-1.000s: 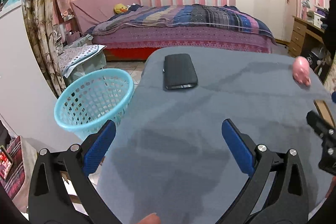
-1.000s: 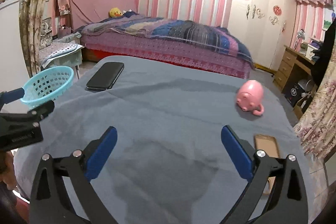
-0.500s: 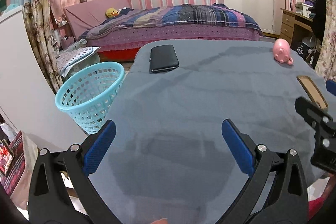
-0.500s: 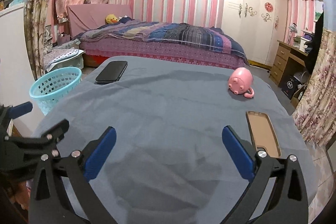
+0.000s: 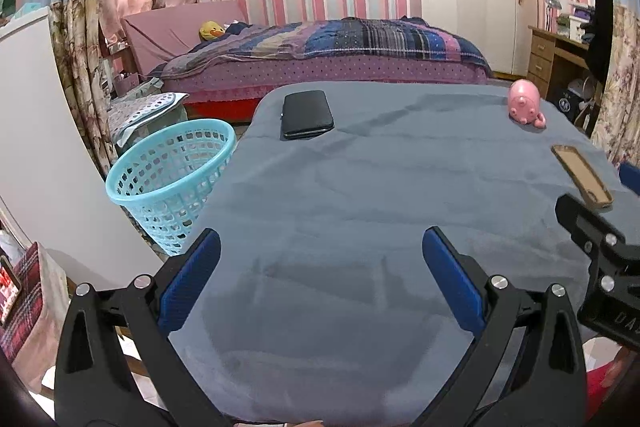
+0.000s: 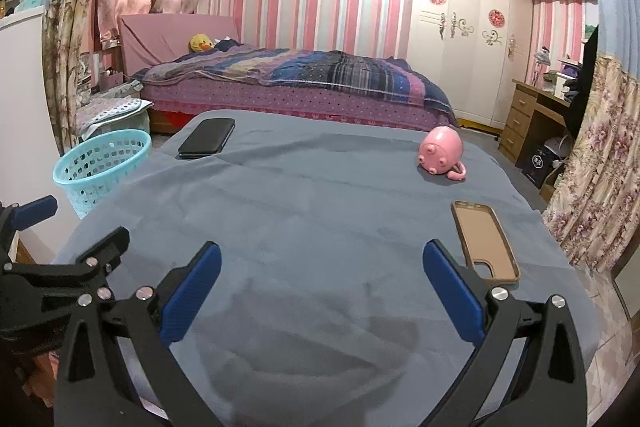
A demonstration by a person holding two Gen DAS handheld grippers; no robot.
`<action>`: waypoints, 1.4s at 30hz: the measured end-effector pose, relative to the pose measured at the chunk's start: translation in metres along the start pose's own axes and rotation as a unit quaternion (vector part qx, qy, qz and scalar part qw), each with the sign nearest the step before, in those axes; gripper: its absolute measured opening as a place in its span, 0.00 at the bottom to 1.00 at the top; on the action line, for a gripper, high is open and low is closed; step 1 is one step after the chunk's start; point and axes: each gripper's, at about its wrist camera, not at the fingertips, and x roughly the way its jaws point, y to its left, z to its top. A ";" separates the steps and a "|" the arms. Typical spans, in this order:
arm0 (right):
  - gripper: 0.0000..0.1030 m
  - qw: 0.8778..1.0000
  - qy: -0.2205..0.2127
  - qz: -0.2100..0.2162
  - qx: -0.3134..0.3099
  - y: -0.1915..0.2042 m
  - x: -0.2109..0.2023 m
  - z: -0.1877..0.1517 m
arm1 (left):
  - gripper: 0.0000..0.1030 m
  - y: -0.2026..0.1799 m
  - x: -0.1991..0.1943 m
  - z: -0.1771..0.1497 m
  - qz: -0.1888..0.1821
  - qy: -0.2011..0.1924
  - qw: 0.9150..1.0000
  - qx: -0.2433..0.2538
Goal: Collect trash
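A light blue plastic basket [image 5: 170,183] stands on the floor at the table's left edge; it also shows in the right wrist view [image 6: 102,163]. My left gripper [image 5: 320,255] is open and empty over the near part of the grey-covered table [image 5: 360,195]. My right gripper [image 6: 320,267] is open and empty over the near middle of the table [image 6: 312,211]. No trash item shows on the table.
A black phone [image 5: 307,113] lies at the far left of the table, a pink octopus toy [image 6: 441,154] at the far right, a tan phone case [image 6: 485,241] near the right edge. A bed [image 6: 296,83] stands behind, a wooden desk [image 6: 532,119] at right.
Both grippers have pulled back toward the near edge and risen, so more of the table shows. Their jaws stay open. Nothing on the table has moved.
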 end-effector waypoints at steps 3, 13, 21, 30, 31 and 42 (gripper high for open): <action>0.96 1.000 -0.002 -0.005 0.002 -0.001 -0.003 -0.002 | 0.95 0.004 -0.004 0.000 -0.008 -0.006 1.000 -0.012; 0.96 1.000 -0.011 -0.008 0.004 -0.002 -0.006 -0.002 | 0.95 0.013 -0.007 0.001 -0.022 -0.020 0.999 -0.030; 0.96 1.000 -0.019 -0.008 0.011 -0.004 -0.007 -0.003 | 0.95 0.013 -0.011 0.000 -0.028 -0.033 0.999 -0.031; 0.96 1.000 -0.022 -0.007 0.013 -0.004 -0.007 -0.002 | 0.95 0.010 -0.012 -0.001 -0.028 -0.040 0.998 -0.026; 0.96 1.000 -0.022 -0.008 0.013 -0.004 -0.008 -0.002 | 0.95 0.010 -0.012 -0.001 -0.029 -0.040 0.998 -0.027; 0.96 1.000 -0.028 -0.010 0.009 -0.002 -0.009 0.001 | 0.95 0.010 -0.014 -0.001 -0.031 -0.045 0.998 -0.028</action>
